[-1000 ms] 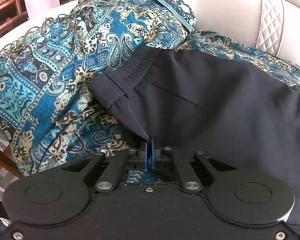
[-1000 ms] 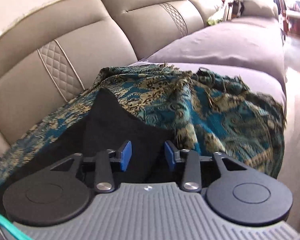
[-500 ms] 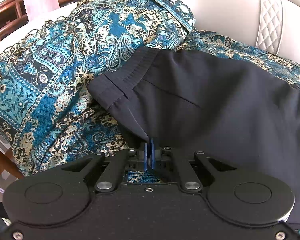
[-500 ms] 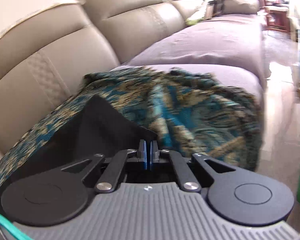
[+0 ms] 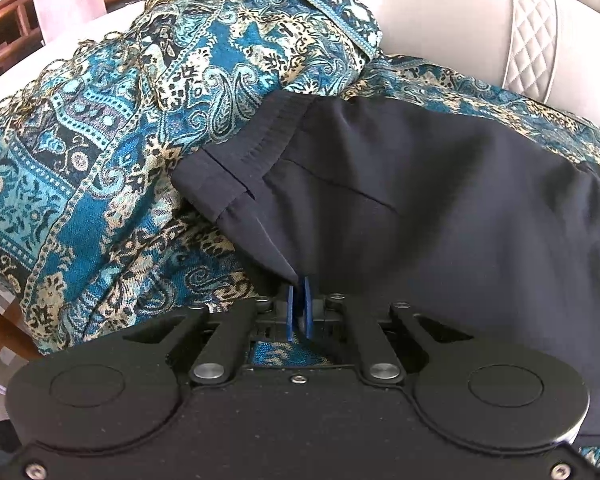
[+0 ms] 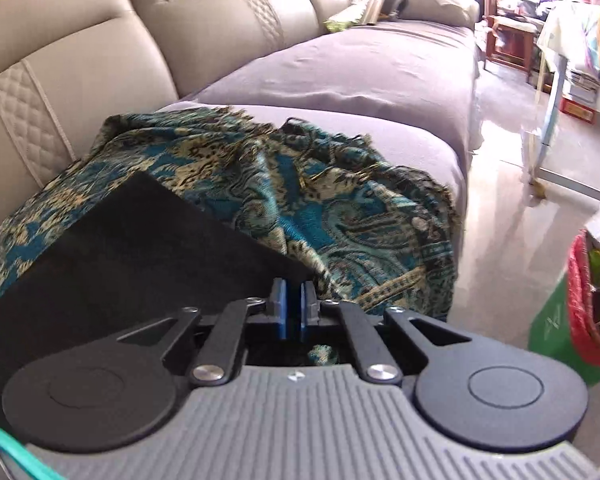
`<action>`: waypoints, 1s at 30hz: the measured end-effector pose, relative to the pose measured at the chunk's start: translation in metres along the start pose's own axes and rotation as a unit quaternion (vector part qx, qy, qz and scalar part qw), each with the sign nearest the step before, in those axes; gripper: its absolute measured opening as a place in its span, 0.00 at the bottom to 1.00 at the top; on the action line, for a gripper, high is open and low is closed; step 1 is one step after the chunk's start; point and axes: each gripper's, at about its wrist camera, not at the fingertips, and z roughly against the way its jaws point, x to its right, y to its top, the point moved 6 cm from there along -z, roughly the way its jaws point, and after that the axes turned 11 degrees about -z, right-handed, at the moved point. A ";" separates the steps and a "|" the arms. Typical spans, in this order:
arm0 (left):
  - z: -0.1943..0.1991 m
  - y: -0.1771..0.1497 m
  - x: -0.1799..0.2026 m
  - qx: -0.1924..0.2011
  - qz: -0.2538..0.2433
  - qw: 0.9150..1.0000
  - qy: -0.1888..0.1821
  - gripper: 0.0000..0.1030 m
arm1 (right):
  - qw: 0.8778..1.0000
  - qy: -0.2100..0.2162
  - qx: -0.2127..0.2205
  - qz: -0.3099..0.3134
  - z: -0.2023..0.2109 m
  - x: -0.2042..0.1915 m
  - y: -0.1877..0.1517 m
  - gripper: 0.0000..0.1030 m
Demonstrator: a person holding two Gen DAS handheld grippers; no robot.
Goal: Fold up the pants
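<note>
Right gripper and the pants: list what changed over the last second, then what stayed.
The right gripper, open a second ago, closed its jaws on the near corner of the black pants and has swung rightward, bringing more floor into view. The left gripper stays shut on the pants' edge below the waistband, and the patterned throw still lies under them on the sofa.

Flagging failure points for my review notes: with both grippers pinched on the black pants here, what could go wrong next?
1. The left gripper holds only a thin edge of the pants near the waistband; it may slip out when lifted.
2. The right gripper pinches a corner right beside the patterned throw, so throw fabric may be caught too.
3. The throw lies bunched on the sofa, so dragging the pants could pull it along.
</note>
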 end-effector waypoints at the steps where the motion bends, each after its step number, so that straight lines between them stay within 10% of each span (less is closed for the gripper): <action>1: 0.001 0.000 0.000 0.001 -0.001 1.000 -0.001 0.07 | 1.000 0.003 0.001 0.002 0.004 -0.003 0.002 0.41; 9: 0.003 -0.005 -0.004 0.013 -0.002 1.000 -0.026 0.07 | 0.990 0.127 -0.027 0.053 0.068 -0.073 -0.019 0.61; 14: 0.013 -0.009 -0.007 0.027 -0.010 0.999 -0.039 0.09 | 0.950 0.269 -0.089 0.131 0.122 -0.166 -0.075 0.66; 20: 0.042 -0.002 -0.016 0.077 -0.012 0.995 -0.062 0.09 | 0.871 0.400 -0.159 0.238 0.182 -0.281 -0.178 0.68; 23: 0.058 0.007 -0.016 0.111 -0.018 0.991 -0.069 0.09 | 0.840 0.427 -0.189 0.278 0.204 -0.325 -0.226 0.68; 30: 0.040 0.019 0.008 0.142 -0.057 0.986 -0.068 0.12 | 0.813 0.416 -0.239 0.331 0.231 -0.397 -0.316 0.68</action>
